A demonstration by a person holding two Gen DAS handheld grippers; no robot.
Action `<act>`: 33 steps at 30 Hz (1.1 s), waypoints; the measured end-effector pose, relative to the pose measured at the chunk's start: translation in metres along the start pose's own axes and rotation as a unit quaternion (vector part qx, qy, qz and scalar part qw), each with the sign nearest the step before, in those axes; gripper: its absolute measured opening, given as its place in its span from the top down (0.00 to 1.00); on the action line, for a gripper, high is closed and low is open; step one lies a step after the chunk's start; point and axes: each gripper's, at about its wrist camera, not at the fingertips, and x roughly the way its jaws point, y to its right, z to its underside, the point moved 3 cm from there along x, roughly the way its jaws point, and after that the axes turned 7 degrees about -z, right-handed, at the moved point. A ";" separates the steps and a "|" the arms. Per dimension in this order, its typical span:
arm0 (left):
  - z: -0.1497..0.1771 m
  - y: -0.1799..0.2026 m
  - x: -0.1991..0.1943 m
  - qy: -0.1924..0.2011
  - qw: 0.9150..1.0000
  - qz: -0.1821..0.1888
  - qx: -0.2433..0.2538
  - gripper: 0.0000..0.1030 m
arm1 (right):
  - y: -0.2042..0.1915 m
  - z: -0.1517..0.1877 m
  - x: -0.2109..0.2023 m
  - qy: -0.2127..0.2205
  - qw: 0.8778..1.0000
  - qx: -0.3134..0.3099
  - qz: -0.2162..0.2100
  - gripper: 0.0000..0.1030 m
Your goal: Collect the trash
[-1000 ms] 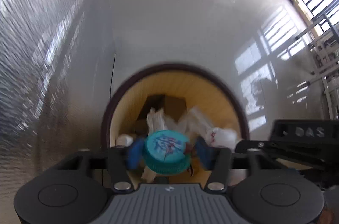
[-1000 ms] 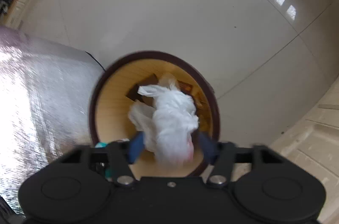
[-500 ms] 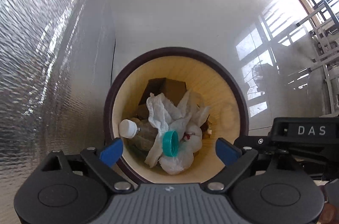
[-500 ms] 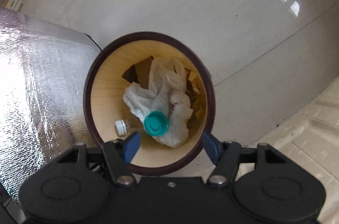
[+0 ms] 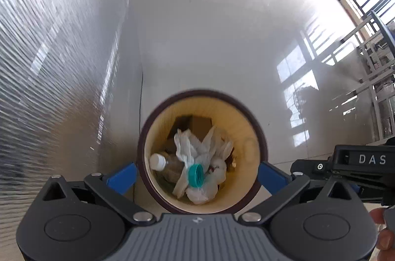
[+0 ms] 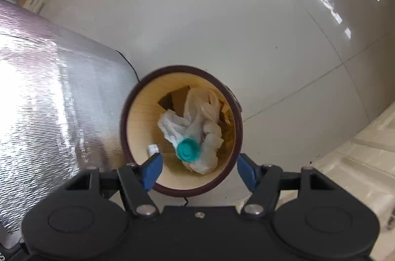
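Note:
A round bin with a dark brown rim (image 5: 148, 127) and a tan inside stands on the floor below both grippers; it also shows in the right wrist view (image 6: 126, 113). Inside lie crumpled white tissue (image 5: 195, 150) (image 6: 197, 122), a teal bottle cap (image 5: 196, 175) (image 6: 187, 149) and a plastic bottle with a white cap (image 5: 158, 161) (image 6: 152, 149). My left gripper (image 5: 197, 174) is open and empty above the bin. My right gripper (image 6: 198, 168) is open and empty above it too.
A silver foil-covered surface (image 5: 49, 63) (image 6: 49, 88) rises at the left, close beside the bin. A glossy white tiled floor (image 5: 209, 39) surrounds the bin. The other gripper's black body (image 5: 358, 162) is at the right of the left wrist view. A metal rack (image 5: 370, 51) stands far right.
One second ago the left gripper held the teal cap and the right held tissue. Both opened, the items dropped into the bin, and both grippers have since risen.

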 end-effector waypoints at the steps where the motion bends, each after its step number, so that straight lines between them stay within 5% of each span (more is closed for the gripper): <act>1: -0.001 0.001 -0.009 0.006 1.000 -0.002 0.003 0.00 | -0.004 0.001 -0.006 0.005 1.000 -0.005 -0.003 0.33; 16: 0.000 0.005 -0.200 0.117 0.993 0.000 0.017 0.00 | -0.055 0.036 -0.183 0.106 0.987 -0.117 -0.010 0.18; 25: 0.045 0.005 -0.302 0.175 0.984 0.003 0.039 0.00 | -0.065 0.097 -0.276 0.176 0.971 -0.162 -0.026 0.15; 33: 0.095 -0.011 -0.354 0.212 0.977 -0.004 0.035 0.00 | -0.065 0.160 -0.326 0.230 0.951 -0.203 -0.022 0.10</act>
